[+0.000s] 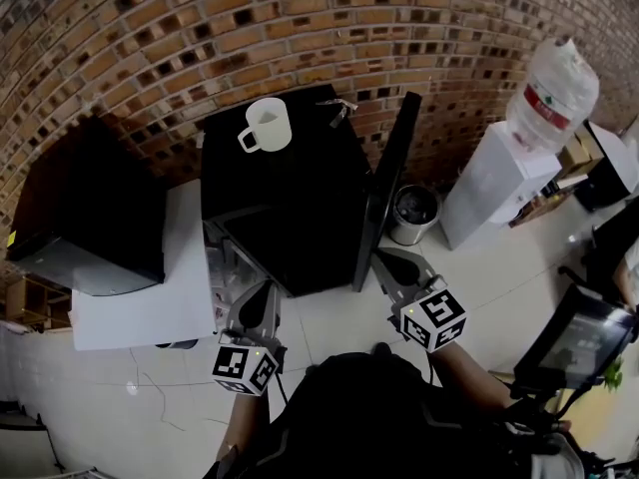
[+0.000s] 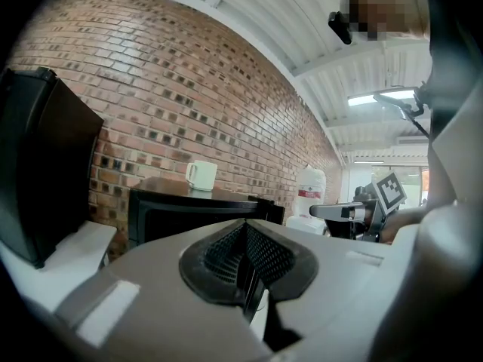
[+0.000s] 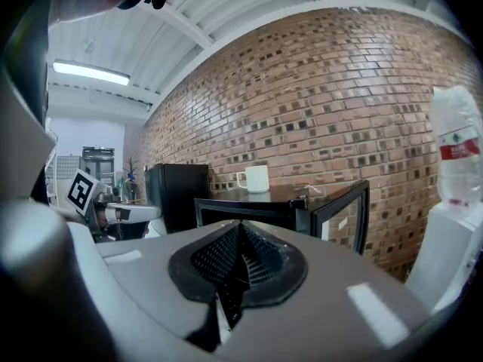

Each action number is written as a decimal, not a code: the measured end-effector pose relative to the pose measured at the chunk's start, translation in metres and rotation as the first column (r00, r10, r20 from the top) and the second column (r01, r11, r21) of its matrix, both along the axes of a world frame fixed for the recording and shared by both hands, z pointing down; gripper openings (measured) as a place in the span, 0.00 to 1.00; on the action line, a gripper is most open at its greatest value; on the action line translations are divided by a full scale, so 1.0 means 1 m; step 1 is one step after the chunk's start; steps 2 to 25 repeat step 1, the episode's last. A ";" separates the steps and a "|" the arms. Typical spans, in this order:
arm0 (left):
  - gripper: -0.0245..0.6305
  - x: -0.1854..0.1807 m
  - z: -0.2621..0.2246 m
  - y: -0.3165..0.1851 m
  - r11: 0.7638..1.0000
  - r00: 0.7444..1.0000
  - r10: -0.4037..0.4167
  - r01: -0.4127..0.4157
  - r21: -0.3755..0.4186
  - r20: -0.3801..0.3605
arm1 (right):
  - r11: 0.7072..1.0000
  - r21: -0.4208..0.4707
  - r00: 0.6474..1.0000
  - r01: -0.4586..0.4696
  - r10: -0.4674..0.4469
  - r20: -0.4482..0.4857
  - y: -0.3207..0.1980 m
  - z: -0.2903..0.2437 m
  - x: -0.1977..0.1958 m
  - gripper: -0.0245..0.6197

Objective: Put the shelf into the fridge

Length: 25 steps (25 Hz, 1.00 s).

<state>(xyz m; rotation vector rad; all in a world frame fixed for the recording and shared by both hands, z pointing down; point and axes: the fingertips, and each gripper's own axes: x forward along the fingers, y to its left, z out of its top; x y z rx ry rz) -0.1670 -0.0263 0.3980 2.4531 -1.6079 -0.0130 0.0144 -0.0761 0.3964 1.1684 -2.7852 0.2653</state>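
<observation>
A small black fridge (image 1: 290, 198) stands against the brick wall with its door (image 1: 384, 188) swung open to the right. A white mug (image 1: 267, 126) sits on top of it. My left gripper (image 1: 258, 302) hangs low in front of the fridge's left side, jaws shut with nothing between them (image 2: 245, 266). My right gripper (image 1: 394, 264) is just below the door's edge, also shut and empty (image 3: 238, 266). In both gripper views the fridge (image 2: 189, 213) (image 3: 249, 210) lies ahead. Pale clutter (image 1: 222, 267) shows at its lower left; I cannot pick out a shelf.
A black cabinet (image 1: 90, 208) rests on a white table (image 1: 150, 297) left of the fridge. A metal bin (image 1: 412, 213) stands behind the door, and a white water dispenser (image 1: 499, 183) with its bottle (image 1: 554, 93) to the right. A screen on a stand (image 1: 584, 337) is at lower right.
</observation>
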 end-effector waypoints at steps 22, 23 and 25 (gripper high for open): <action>0.03 0.000 0.000 -0.001 1.000 1.000 0.000 0.000 0.001 0.003 | 1.000 0.001 1.000 -0.005 0.005 0.002 0.001 0.000 0.002 0.05; 0.03 0.000 0.000 -0.001 1.000 1.000 0.000 0.000 0.001 0.003 | 1.000 0.001 1.000 -0.005 0.005 0.002 0.001 0.000 0.002 0.05; 0.03 0.000 0.000 -0.001 1.000 1.000 0.000 0.000 0.001 0.003 | 1.000 0.001 1.000 -0.005 0.005 0.002 0.001 0.000 0.002 0.05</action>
